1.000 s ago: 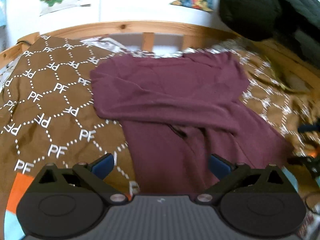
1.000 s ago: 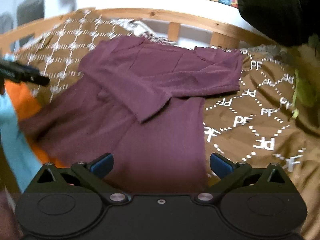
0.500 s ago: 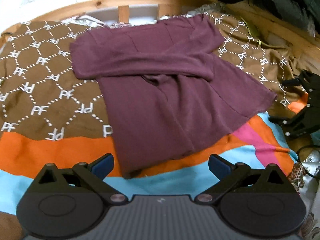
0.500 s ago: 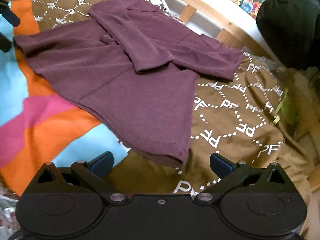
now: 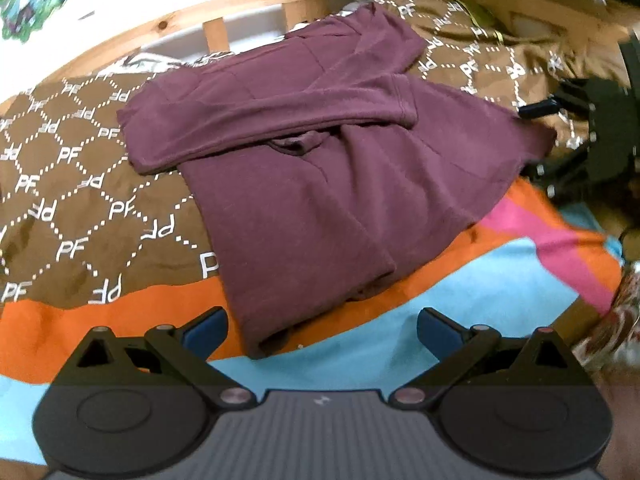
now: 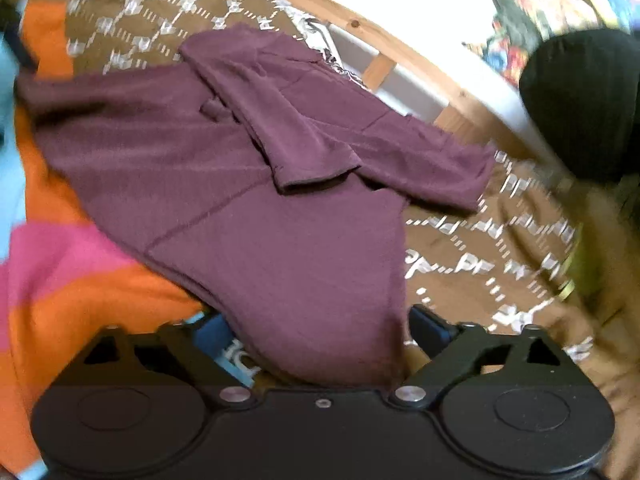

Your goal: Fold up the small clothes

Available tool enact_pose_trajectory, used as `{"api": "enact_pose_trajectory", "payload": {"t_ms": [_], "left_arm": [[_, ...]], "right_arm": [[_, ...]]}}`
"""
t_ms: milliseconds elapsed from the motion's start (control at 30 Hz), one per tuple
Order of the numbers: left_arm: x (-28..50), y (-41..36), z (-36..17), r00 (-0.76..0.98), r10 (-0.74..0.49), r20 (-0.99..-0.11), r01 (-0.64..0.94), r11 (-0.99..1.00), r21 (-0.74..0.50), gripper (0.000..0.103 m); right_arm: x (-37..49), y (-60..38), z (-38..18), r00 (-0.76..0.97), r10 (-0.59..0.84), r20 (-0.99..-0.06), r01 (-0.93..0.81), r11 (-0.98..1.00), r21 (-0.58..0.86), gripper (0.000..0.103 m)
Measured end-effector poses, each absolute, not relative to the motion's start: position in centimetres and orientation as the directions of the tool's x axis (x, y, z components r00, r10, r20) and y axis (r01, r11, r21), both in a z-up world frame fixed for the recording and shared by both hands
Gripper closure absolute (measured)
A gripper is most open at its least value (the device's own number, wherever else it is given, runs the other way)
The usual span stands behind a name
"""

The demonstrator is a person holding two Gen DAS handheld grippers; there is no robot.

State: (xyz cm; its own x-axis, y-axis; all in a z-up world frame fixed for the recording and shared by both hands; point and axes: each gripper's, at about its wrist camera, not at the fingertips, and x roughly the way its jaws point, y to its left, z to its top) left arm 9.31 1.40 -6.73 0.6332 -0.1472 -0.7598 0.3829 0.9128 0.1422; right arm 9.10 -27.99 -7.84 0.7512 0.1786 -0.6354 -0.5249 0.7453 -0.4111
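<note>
A maroon long-sleeved top (image 5: 320, 168) lies flat on the bed, both sleeves folded across its chest. My left gripper (image 5: 322, 328) is open and empty just short of the top's near hem corner. In the right wrist view the top (image 6: 256, 200) runs down between the jaws of my right gripper (image 6: 320, 336), which stand wide apart around its hem corner. One blue pad (image 6: 214, 334) shows beside the cloth. The right gripper also shows in the left wrist view (image 5: 560, 120) at the top's far right edge.
The bed has a brown blanket with white PF lettering (image 5: 72, 200) and an orange, blue and pink cover (image 5: 500, 272). A wooden bed rail (image 5: 180, 20) runs along the back. A black bundle (image 6: 580, 104) sits at the far right.
Both grippers moved in toward the top's hem. The right gripper's jaws now stand around the hem corner. The left gripper came closer to the near corner.
</note>
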Motion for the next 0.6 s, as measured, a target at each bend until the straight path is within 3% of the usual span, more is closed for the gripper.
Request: {"api": "enact_pose_trajectory", "payload": {"t_ms": [100,167,267,600], "left_arm": [[9.2,1.0,-7.1,0.643,-0.128,-0.755,0.398,0.898,0.187,0.001],[9.4,0.8,-7.1,0.647,-0.127,-0.752,0.404,0.893,0.197,0.001],[9.7,0.9,-7.2,0.648,-0.122,-0.752,0.401,0.894,0.199,0.001],[10.7,-0.1,-8.1,0.714,-0.037,-0.699,0.388,0.852,0.351,0.0]], "right_arm": [[8.8,-27.4,-7.7,0.743,0.204,-0.637,-0.552,0.725,-0.412,0.037],[8.6,-26.7,-7.6,0.727,0.227,-0.648,-0.585,0.699,-0.411,0.066],[8.9,-25.9,-6.8,0.702,0.264,-0.661,-0.602,0.715,-0.354,0.089],[14.0,-26.8,0.4,0.7,0.375,-0.608,-0.491,0.871,-0.029,0.096]]}}
